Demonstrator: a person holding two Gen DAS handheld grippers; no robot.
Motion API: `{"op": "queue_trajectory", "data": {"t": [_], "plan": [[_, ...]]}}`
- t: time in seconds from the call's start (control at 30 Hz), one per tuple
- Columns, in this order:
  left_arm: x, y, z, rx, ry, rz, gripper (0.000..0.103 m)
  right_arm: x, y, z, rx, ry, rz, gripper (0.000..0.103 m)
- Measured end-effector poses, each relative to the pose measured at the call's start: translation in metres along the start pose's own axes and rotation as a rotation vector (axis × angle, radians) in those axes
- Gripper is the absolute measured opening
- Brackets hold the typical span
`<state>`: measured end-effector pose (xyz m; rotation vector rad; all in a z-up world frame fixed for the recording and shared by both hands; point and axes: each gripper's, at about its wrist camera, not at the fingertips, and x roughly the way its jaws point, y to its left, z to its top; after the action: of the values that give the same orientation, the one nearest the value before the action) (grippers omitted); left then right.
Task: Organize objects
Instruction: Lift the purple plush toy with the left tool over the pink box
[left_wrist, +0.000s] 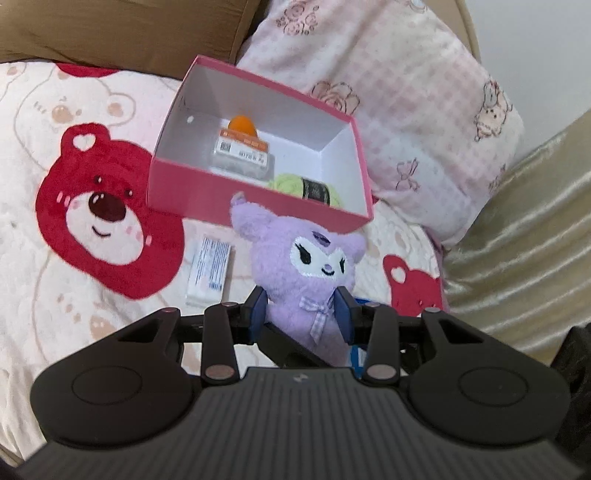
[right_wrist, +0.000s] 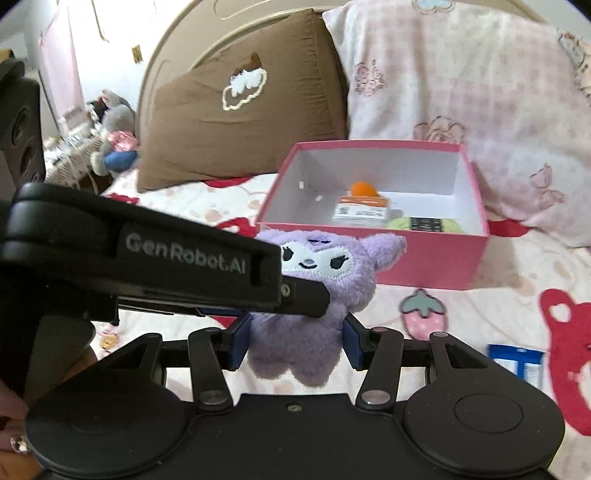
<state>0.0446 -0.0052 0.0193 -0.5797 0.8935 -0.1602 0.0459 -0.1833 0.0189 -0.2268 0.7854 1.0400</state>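
While I hold over the bear-print blanket (left_wrist: 110, 92), pink box (left_wrist: 192, 192) — containing orange ball (left_wrist: 242, 125), labelled case (left_wrist: 242, 155), green yarn (left_wrist: 291, 184). Purple plush (left_wrist: 306, 273) — my left gripper (left_wrist: 301, 312) clamps it; right gripper (right_wrist: 295, 341) flanks it, contact unclear.

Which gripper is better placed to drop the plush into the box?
Left gripper: it pinches the plush just before the box. The right gripper's fingers only flank it.
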Motion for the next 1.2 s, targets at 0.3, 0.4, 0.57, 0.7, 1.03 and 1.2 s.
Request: {"op": "queue_trajectory", "data": {"t": [0.3,0.4,0.57,0.7,1.03,1.2], "plan": [[-0.008,-0.005,0.047,-0.012,-0.037,-0.003,0.04,0.006,-0.005,0.04,0.015,-0.025,0.051,0.056],[-0.011,-0.003,0.066,-0.02,-0.064,-0.023,0.04,0.006,-0.007,0.066,0.047,-0.017,0.073,0.055],[-0.01,0.018,0.099,-0.046,-0.063,-0.078,0.04,0.017,-0.002,0.101,-0.006,-0.007,0.075,0.054],[0.001,0.037,0.12,-0.08,-0.04,-0.105,0.04,0.033,0.005,0.119,-0.05,-0.004,0.066,0.054],[0.045,0.051,0.135,-0.105,-0.012,-0.081,0.04,0.081,-0.012,0.143,0.0,0.078,0.042,0.051],[0.066,0.051,0.145,-0.104,0.026,-0.058,0.04,0.101,-0.023,0.141,0.034,0.112,0.025,0.05]]}}
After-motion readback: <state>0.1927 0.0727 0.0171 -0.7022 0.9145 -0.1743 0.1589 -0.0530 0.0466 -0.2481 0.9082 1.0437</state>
